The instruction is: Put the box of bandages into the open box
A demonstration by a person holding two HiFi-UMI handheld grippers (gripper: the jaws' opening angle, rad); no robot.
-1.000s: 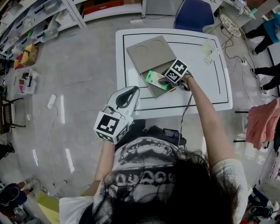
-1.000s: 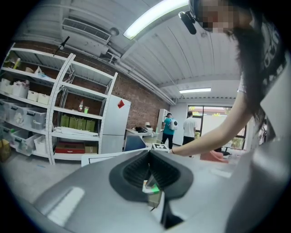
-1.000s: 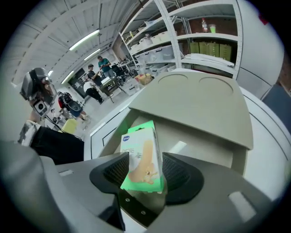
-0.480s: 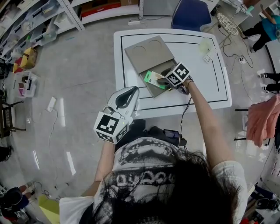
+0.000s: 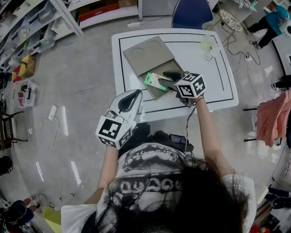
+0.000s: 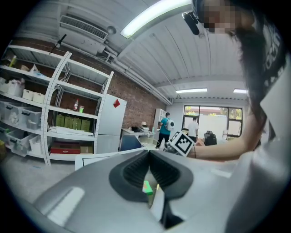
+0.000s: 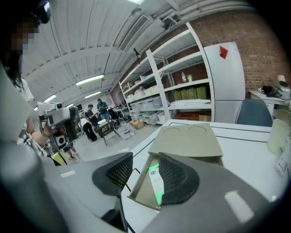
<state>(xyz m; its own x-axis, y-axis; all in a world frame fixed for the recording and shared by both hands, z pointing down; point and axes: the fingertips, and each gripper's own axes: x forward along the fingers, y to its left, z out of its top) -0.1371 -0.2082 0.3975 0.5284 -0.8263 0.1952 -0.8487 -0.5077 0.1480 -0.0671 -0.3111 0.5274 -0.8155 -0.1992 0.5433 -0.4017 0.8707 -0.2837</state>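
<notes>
Grey polished floor surrounds a white rectangular table (image 5: 218, 59) with a black line along its border. On this table lies the open box (image 5: 153, 93), a flat tray of brown cardboard. Its flat cardboard lid (image 5: 148, 57), with two round marks, covers the far part of the open box. We see the small white and green box of bandages (image 5: 156, 82) lying inside the open box, in the uncovered near part.

Our right gripper (image 5: 169, 81), with its black-and-white marker cube, is above the near side of the open box and points down toward it. Its dark jaws stand spread and have just been closing. No thing is between the pads. In the right gripper view the box of bandages (image 7: 157, 182) shows through the gap of the right gripper (image 7: 145, 164), but it lies lower, inside the open box (image 7: 136, 191), and apart from the jaws.

Our left gripper (image 5: 136, 94) is well apart from the open box, on the near-left side of it, beyond the table edge. In the left gripper view the jaws of the left gripper (image 6: 148, 157) are pressed together at the tips and pinch nothing.

Metal shelves (image 5: 36, 27) and a blue chair (image 5: 193, 13) stand far behind the open box.
</notes>
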